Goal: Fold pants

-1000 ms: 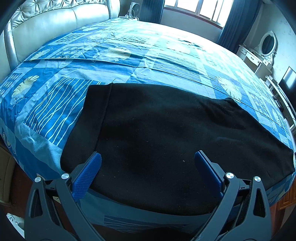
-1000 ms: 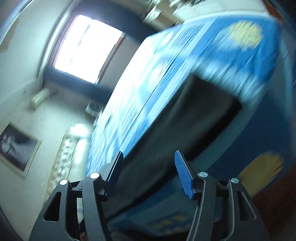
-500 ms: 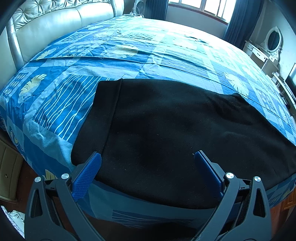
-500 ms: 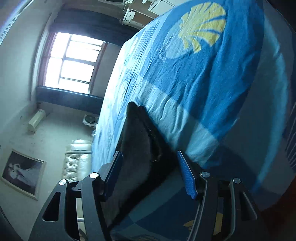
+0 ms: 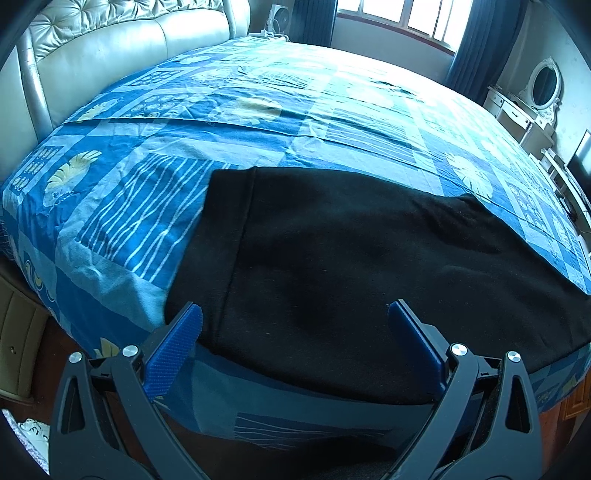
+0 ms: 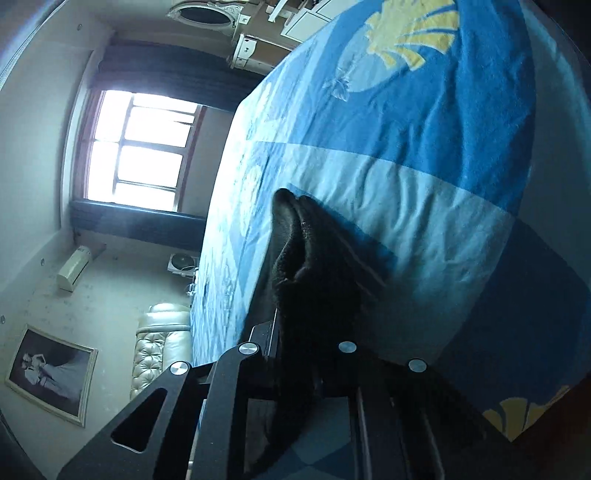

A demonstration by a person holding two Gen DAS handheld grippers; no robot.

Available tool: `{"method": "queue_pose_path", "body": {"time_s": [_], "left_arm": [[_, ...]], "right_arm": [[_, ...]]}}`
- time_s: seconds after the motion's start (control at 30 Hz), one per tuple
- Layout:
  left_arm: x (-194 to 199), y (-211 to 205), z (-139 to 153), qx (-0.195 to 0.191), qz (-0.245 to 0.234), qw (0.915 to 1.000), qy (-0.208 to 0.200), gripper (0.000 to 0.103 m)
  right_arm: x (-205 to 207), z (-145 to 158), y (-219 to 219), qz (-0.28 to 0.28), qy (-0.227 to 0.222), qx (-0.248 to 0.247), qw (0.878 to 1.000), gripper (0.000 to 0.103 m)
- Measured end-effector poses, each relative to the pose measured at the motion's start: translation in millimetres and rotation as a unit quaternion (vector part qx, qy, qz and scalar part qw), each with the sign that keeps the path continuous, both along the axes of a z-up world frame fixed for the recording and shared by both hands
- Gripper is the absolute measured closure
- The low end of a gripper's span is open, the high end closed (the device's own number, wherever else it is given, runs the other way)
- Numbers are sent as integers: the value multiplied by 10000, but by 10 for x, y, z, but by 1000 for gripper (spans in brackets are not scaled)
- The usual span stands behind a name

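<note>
Black pants (image 5: 369, 266) lie flat across the near edge of a bed with a blue patterned sheet (image 5: 258, 110). My left gripper (image 5: 295, 325) hovers open just above the pants at the bed's edge, near the waistband end, its blue pads (image 5: 177, 339) wide apart and touching nothing. In the right wrist view, rolled sideways, my right gripper (image 6: 299, 332) is closing its jaws on a bunched black end of the pants (image 6: 306, 258), which sticks out past the fingers against the sheet (image 6: 406, 129). The fabric hides its pads.
A tufted cream headboard (image 5: 110, 48) stands at the bed's left end. Windows with dark curtains (image 5: 406, 18) are beyond the bed. A white dressing table with an oval mirror (image 5: 543, 85) and a dark screen (image 5: 580, 158) stand at the right. A bedside cabinet (image 5: 18, 332) is low left.
My right gripper sank toward the bed's edge, rolled, and its jaws went from open around the pants' end to pressed on it. The left gripper stayed open and hardly moved.
</note>
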State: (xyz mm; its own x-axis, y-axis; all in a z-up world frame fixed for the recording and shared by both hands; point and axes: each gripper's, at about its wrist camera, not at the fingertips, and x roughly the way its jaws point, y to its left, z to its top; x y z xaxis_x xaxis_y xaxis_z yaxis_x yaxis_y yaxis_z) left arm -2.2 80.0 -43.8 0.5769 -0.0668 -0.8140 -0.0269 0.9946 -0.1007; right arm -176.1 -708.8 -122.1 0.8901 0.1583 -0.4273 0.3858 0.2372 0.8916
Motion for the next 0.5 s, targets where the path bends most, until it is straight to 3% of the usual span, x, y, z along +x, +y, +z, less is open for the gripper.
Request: {"method": "queue_pose_path", "body": {"time_s": [0.27, 0.4, 0.5], "left_arm": [[-49, 139, 138, 135, 152, 9998, -31, 3], [-91, 104, 214, 280, 29, 9995, -172, 3], [-83, 109, 211, 148, 52, 9998, -126, 3]], "right_arm": [[212, 968, 370, 482, -434, -688, 9955, 92], [429, 1433, 766, 875, -605, -1131, 9879, 92], [640, 1703, 1105, 1175, -698, -1462, 9798, 92]]}}
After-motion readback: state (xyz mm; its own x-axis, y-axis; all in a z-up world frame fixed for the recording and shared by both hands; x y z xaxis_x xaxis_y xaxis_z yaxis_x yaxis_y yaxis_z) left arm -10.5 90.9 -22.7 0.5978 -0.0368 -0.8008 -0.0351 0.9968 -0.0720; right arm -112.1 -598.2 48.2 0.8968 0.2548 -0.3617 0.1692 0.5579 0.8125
